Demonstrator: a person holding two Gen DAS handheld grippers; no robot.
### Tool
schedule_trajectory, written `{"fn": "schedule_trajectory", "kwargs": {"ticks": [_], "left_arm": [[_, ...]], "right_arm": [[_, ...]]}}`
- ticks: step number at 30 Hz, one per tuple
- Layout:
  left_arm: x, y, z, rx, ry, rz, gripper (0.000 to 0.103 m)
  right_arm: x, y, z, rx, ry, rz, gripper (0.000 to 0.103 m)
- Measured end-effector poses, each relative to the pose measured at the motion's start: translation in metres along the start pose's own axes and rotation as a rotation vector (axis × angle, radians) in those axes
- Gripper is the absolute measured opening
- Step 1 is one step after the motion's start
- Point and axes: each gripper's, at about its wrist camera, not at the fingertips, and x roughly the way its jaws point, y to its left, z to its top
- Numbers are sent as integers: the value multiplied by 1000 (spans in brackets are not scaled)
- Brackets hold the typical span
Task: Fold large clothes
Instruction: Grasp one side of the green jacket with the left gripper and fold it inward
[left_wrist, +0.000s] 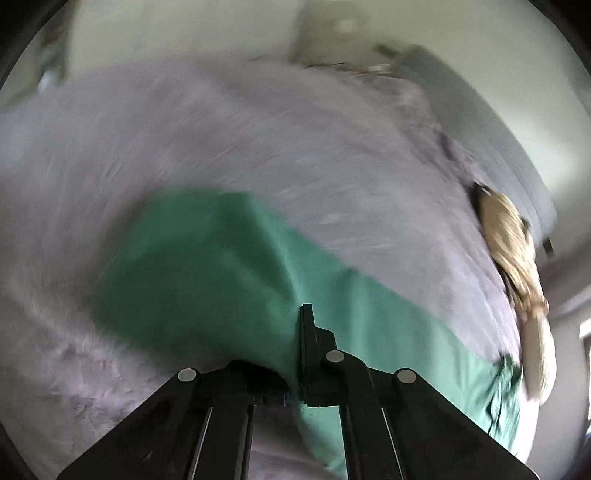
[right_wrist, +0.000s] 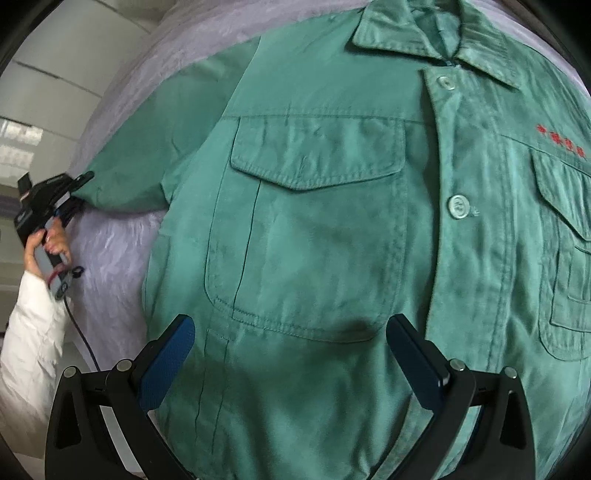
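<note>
Folding has barely begun, judging by how the green work shirt lies: spread flat, front up and buttoned, on the pale lilac bedcover, collar away from the right gripper's fingers, with both chest pockets showing and no fold laid across the body. The right gripper hovers over the lower front of the shirt, just below the near chest pocket, its blue-padded fingers spread wide with only flat cloth beneath the gap and nothing pinched. Off to the side of those fingers, the left gripper is at the cuff of the short sleeve, held by a hand in a white sleeve. In the left wrist view its fingers are pressed together on the green cloth, which runs away from the tips in a raised ridge; the picture is badly smeared, so exactly how much cloth is pinched is hard to tell. What seems in hand is the first step, bringing that sleeve in over the body. Left to do: the other sleeve, the sides, and the fold from hem to collar.
</note>
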Motion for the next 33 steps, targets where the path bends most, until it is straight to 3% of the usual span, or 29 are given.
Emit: {"fn": "schedule_trajectory", "kwargs": {"ticks": [6, 9, 13, 16, 21, 23, 24, 25, 27, 31, 33], "left_arm": [[-43, -130, -11, 313, -62, -190, 4], [-51, -215, -46, 487, -41, -298, 4], [-25, -316, -115, 712, 27, -323, 4], [8, -360, -177, 831, 120, -289, 5], [52, -383, -276, 1080, 159, -92, 5], [60, -378, -296, 1152, 144, -37, 20], [56, -375, -303, 1169, 127, -28, 39], [50, -375, -304, 1182, 106, -23, 60], [45, -378, -304, 1190, 90, -28, 77], [13, -361, -282, 1117, 168, -137, 78], [-7, -343, -268, 1078, 157, -151, 78]], "right_arm": [[-32, -46, 0, 75, -83, 12, 103], [-56, -76, 1, 111, -143, 13, 103], [-86, -115, -1, 186, -232, 3, 103], [-100, -149, -6, 244, -277, -11, 103], [-98, -200, -19, 339, -275, -38, 103], [-95, -209, -23, 351, -270, -47, 103], [-95, -212, -25, 352, -270, -53, 103], [-95, -215, -24, 350, -270, -58, 103], [-98, -217, -22, 340, -276, -66, 103], [-101, -206, -3, 289, -293, -78, 103], [-104, -192, 10, 236, -307, -88, 103]]}}
